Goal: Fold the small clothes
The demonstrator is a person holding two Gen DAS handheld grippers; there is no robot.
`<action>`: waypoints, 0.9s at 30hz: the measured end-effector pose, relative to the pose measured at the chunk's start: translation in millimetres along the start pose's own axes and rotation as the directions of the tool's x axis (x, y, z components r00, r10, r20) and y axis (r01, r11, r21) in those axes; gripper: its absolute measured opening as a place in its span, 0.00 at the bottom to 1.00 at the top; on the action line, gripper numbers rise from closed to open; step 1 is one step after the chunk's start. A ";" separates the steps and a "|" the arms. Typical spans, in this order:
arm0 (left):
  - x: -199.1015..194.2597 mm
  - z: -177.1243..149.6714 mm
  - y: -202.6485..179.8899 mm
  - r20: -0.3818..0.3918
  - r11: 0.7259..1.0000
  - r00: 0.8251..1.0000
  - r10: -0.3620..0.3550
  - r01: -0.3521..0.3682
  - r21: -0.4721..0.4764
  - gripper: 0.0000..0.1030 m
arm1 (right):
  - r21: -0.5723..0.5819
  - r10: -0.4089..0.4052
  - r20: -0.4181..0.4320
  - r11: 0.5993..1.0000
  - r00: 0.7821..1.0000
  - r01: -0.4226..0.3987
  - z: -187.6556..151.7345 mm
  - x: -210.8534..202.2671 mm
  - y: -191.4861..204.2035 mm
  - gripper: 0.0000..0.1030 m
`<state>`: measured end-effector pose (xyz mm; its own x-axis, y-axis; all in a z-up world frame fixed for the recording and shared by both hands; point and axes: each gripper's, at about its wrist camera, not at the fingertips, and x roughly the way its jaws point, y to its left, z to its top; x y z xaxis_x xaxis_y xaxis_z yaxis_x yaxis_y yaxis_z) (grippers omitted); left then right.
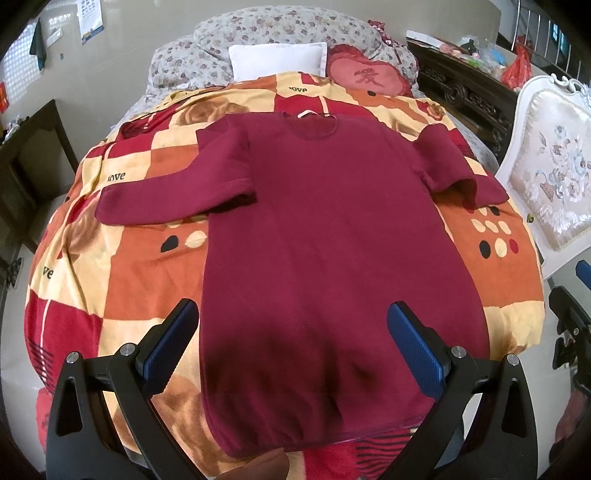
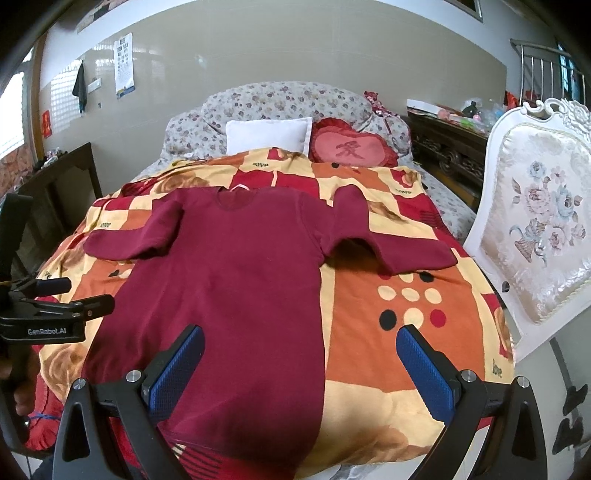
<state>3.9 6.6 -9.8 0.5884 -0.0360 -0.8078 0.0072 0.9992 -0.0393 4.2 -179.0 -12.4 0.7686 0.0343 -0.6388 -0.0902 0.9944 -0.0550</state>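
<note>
So both my jaws hang wide apart over the shirt (image 1: 325, 229), spread flat on the bed (image 1: 122, 258) for folding.

You see a plain maroon sweater (image 1: 325, 236) lying on a blanket (image 1: 122, 266) checked in red, orange and cream, with black, cream and red dots and brown roses; your left gripper (image 1: 291, 343) and right gripper (image 2: 301, 365) have blue pads on black frames; far off, a white pillow (image 1: 277, 59), a red heart cushion (image 1: 365, 75) and grey floral bedding (image 1: 258, 29); right, a white chair (image 2: 532, 236) with pastel flowers.
</note>
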 end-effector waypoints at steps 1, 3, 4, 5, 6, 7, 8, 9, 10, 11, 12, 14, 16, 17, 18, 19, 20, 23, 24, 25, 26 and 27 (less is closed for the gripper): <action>-0.4 0.2 0.3 0.003 1.000 1.000 -0.001 0.001 0.000 0.99 | 0.000 -0.028 -0.008 1.000 1.000 0.028 1.1 2.1 1.2 1.00; -0.6 0.5 0.7 0.008 1.000 1.000 0.002 -0.002 -0.002 0.99 | 0.001 -0.075 -0.026 0.997 0.997 0.075 3.1 7.0 0.6 1.00; 0.7 -0.3 5.0 0.008 1.000 1.000 0.002 -0.002 -0.008 0.99 | 0.003 -0.092 -0.034 0.996 0.995 0.092 3.7 9.3 0.2 1.00; 1.3 -0.4 5.7 0.007 1.000 1.000 0.002 -0.002 -0.011 0.99 | 0.004 -0.105 -0.045 0.994 0.993 0.105 3.9 12.1 -0.8 1.00; 2.2 -0.5 6.3 0.005 1.000 1.000 0.002 -0.002 -0.013 0.99 | 0.005 -0.119 -0.058 0.993 0.991 0.119 4.0 15.1 -1.6 1.00; 2.8 -0.7 6.7 0.005 1.000 1.000 0.007 -0.006 -0.013 0.99 | 0.006 -0.127 -0.068 0.992 0.990 0.128 4.0 18.0 -3.1 1.00; 2.8 0.1 9.5 0.010 1.000 1.000 0.012 -0.012 -0.014 0.99 | 0.007 -0.131 -0.074 0.991 0.989 0.132 4.4 20.2 -4.3 1.00; 2.3 -0.1 9.9 0.018 1.000 1.000 0.018 -0.018 -0.013 0.99 | 0.005 -0.142 -0.084 0.990 0.986 0.143 4.1 22.7 -4.9 1.00; 2.3 -0.2 11.2 0.025 1.000 0.999 0.020 -0.020 -0.013 0.99 | 0.005 -0.147 -0.089 0.989 0.985 0.148 3.7 24.6 -5.0 1.00; 2.1 -0.4 11.5 0.033 1.000 0.999 0.018 -0.018 -0.011 0.99 | 0.006 -0.146 -0.092 0.989 0.985 0.147 3.2 26.0 -5.7 1.00; 1.7 -0.6 11.1 0.045 1.000 0.999 0.018 -0.017 -0.006 0.99 | 0.009 -0.143 -0.094 0.989 0.985 0.145 2.9 27.1 -6.6 1.00; -0.6 -0.8 9.7 0.082 1.000 0.997 0.014 -0.014 0.005 1.00 | 0.016 -0.133 -0.102 0.991 0.986 0.136 1.4 29.4 -8.1 1.00; -3.5 -0.6 7.3 0.111 1.000 0.994 -0.013 0.011 0.019 1.00 | 0.015 -0.133 -0.106 0.991 0.985 0.136 0.9 31.7 -7.6 1.00; -3.2 0.0 5.9 0.106 0.999 0.994 -0.023 0.021 0.026 1.00 | 0.014 -0.134 -0.107 0.991 0.985 0.136 0.7 33.0 -7.5 1.00; -1.5 0.8 3.9 0.092 0.999 0.995 -0.025 0.022 0.035 1.00 | 0.015 -0.129 -0.110 0.991 0.986 0.131 1.2 34.2 -6.7 1.00; 0.8 1.5 1.6 0.076 0.999 0.997 -0.020 0.016 0.045 1.00 | 0.016 -0.123 -0.112 0.992 0.986 0.126 1.5 35.1 -5.7 1.00; 4.8 2.5 5.4 0.063 0.999 0.998 -0.009 0.006 0.050 1.00 | 0.014 -0.123 -0.114 0.992 0.986 0.125 1.9 35.5 -4.6 1.00; 11.0 1.3 4.8 0.036 0.999 0.999 -0.007 0.005 0.045 1.00 | 0.005 -0.123 -0.113 0.992 0.986 0.125 3.0 37.2 -1.5 1.00; 13.0 0.5 5.4 0.027 0.999 1.000 -0.004 0.003 0.041 1.00 | 0.004 -0.123 -0.113 0.992 0.986 0.124 3.3 37.3 -0.8 1.00; 15.1 0.3 6.2 0.020 0.999 1.000 0.003 -0.004 0.038 1.00 | 0.002 -0.120 -0.114 0.993 0.986 0.121 3.6 37.9 0.0 1.00; 17.0 0.1 7.0 0.015 0.999 1.000 0.012 -0.013 0.037 1.00 | 0.000 -0.117 -0.115 0.993 0.986 0.118 4.0 38.3 0.4 1.00; 18.7 0.1 7.7 0.011 0.999 1.000 0.019 -0.020 0.037 1.00 | -0.001 -0.115 -0.113 0.993 0.987 0.115 4.4 38.4 0.4 1.00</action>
<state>15.0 13.6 -25.1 0.5976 -0.0167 -0.8016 0.0259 0.9997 -0.0015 36.5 -176.8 -33.6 0.6973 -0.0914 -0.7109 -0.0013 0.9917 -0.1289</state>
